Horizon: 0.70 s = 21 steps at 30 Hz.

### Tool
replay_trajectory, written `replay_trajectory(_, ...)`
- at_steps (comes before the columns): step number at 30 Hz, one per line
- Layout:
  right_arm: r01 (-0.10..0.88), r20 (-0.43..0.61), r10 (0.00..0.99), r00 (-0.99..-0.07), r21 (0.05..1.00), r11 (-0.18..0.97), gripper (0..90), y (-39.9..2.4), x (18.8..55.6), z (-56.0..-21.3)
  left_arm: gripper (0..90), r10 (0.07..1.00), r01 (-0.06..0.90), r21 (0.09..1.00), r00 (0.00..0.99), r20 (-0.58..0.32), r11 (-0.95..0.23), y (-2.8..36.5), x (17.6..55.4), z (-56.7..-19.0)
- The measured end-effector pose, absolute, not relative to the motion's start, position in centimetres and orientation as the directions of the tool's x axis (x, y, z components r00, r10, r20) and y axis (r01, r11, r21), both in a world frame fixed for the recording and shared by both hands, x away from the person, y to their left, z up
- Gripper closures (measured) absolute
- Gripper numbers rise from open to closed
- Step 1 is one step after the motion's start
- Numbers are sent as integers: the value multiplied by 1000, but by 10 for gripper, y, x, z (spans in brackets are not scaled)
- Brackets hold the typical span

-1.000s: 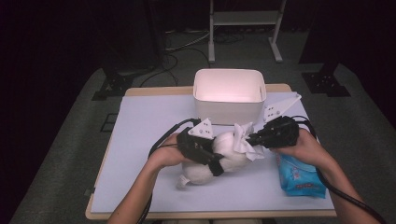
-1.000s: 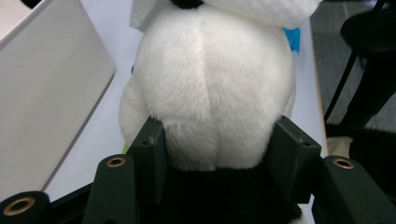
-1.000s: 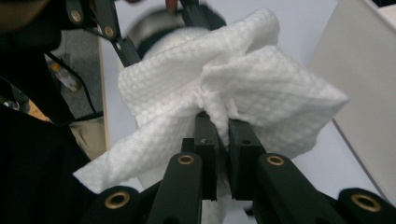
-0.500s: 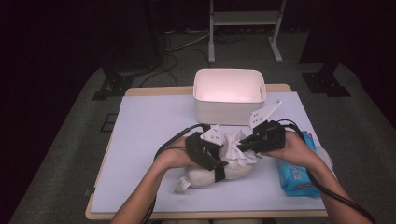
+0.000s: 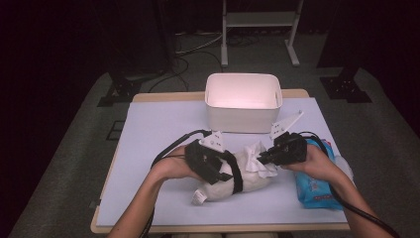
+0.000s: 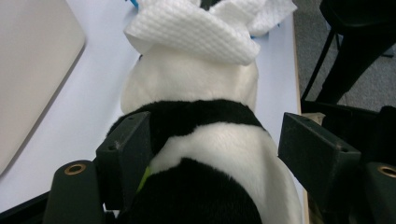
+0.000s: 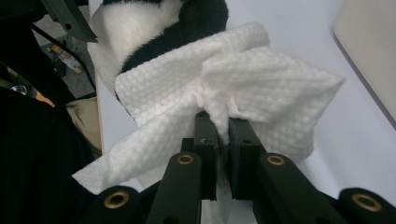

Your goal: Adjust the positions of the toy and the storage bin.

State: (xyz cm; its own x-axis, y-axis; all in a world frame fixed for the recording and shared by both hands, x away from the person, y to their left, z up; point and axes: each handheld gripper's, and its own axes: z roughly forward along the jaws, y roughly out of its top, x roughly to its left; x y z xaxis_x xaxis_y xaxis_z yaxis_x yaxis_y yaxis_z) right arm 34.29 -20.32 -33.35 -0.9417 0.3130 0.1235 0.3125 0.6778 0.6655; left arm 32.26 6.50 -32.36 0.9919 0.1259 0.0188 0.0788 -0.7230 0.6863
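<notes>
Plush toy: a black-and-white soft toy (image 5: pixel 237 176) lies on its side on the pale surface (image 5: pixel 158 134), near the front edge, in front of the bin.
Plush toy, close up: in the left gripper view its black band and white body (image 6: pixel 205 140) sit right between the two black jaws.
Left gripper: the left gripper (image 5: pixel 210 161) is over the toy's middle and its jaws have just been opening; the toy is between them, one jaw close against the fur, the other standing clear with a gap, so the grip is released.
Wipe: a white textured wipe (image 5: pixel 257 161) is draped over the toy's end nearest the right hand; in the right gripper view it bunches up in folds (image 7: pixel 261 88).
Right gripper: the right gripper (image 5: pixel 270 156) is clenched on the wipe, and the right gripper view shows the two jaws (image 7: pixel 222 140) pinching a gathered fold of it tight.
Bin: a white open bin (image 5: pixel 242 101) stands behind the toy, toward the far edge of the surface, apart from it.
Wipes pack: a blue pack (image 5: pixel 314 186) lies on the surface under the person's right forearm, beside the toy.
</notes>
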Motion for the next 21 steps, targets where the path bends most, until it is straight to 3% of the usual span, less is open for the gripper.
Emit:
replay_trajectory(7,317,131,312,-941,664,677,829,-204,342,-335,186,186,102,684,981,51,-722,77,325,-316)
replay_trajectory(13,317,135,309,-941,669,672,828,-204,340,-336,185,179,128,667,984,9,-734,77,329,-322)
replay_trajectory(21,314,141,299,-944,666,677,827,-205,336,-338,110,167,148,630,985,-29,-763,70,329,-334)
